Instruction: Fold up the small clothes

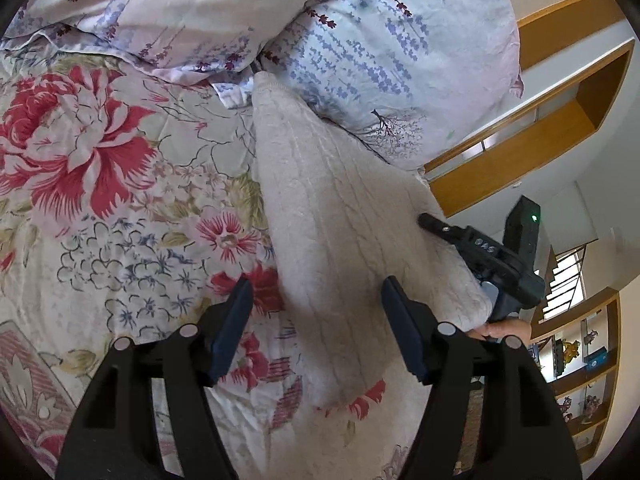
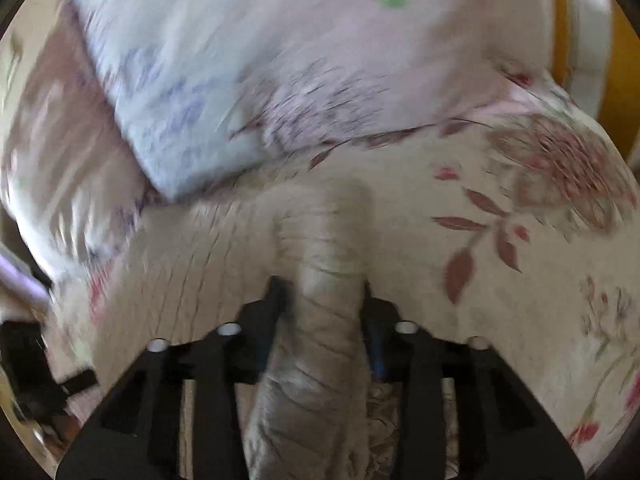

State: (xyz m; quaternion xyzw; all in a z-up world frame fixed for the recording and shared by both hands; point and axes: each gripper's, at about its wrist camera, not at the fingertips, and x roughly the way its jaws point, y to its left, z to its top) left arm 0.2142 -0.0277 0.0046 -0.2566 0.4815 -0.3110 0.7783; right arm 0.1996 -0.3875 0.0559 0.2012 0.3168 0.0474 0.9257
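A: Cream knit, soft and light. The sweater point(image 1: 340, 216) lies on the flowered bedspread point(image 1: 120, 208), ahead of the left gripper point(image 1: 316, 296), whose wide-open jaws straddle its near edge without pinching.

B: And the right gripper point(image 2: 324, 296)?

A: A bunched fold sits between its jaws; the blur hides whether they press. I'd say it drapes and stretches, so take hems or corners. Pillows point(image 1: 380, 52) lie beyond.
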